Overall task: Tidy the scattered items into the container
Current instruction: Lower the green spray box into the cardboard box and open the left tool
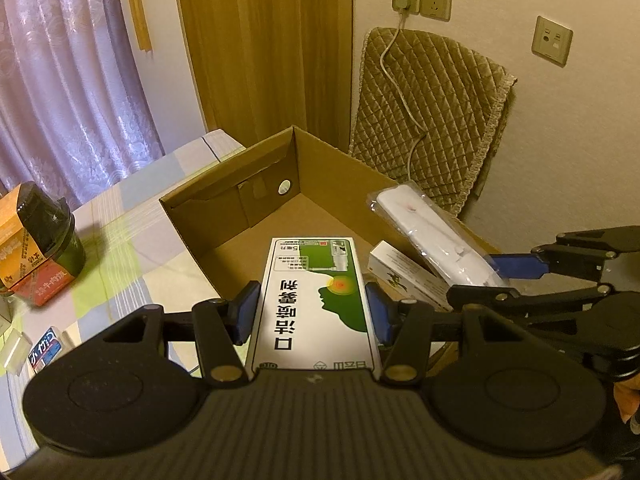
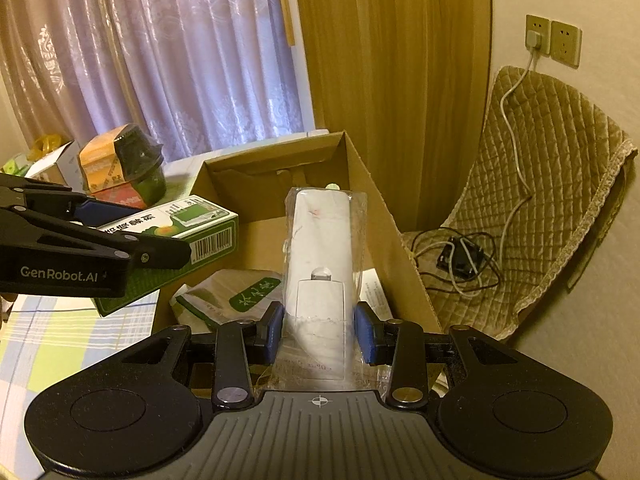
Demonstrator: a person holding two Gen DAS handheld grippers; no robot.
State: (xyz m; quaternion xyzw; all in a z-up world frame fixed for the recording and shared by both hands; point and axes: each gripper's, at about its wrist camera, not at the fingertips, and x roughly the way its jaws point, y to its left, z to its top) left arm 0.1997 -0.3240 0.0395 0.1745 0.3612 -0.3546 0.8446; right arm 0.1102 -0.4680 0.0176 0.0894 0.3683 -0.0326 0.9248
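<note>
Both your grippers hang over the open cardboard box (image 1: 256, 184): left gripper (image 1: 312, 312) fingers clamp the green-and-white medicine carton (image 1: 316, 300), right gripper (image 2: 320, 328) fingers clamp the bagged white device (image 2: 318, 264), both pointing lengthwise inward.

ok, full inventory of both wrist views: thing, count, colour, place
cardboard box: 1, brown, open, on the table
spray carton: 1, white and green, held over the box
bagged white device: 1, white in clear plastic, held over the box
packets: at least 2, white and green, inside the box
dark jar: 1, on the table by orange cartons
tablecloth: 1, pastel check
quilted cover: 1, tan, right of the box
left claw: shut on the spray carton
right claw: shut on the bagged white device
</note>
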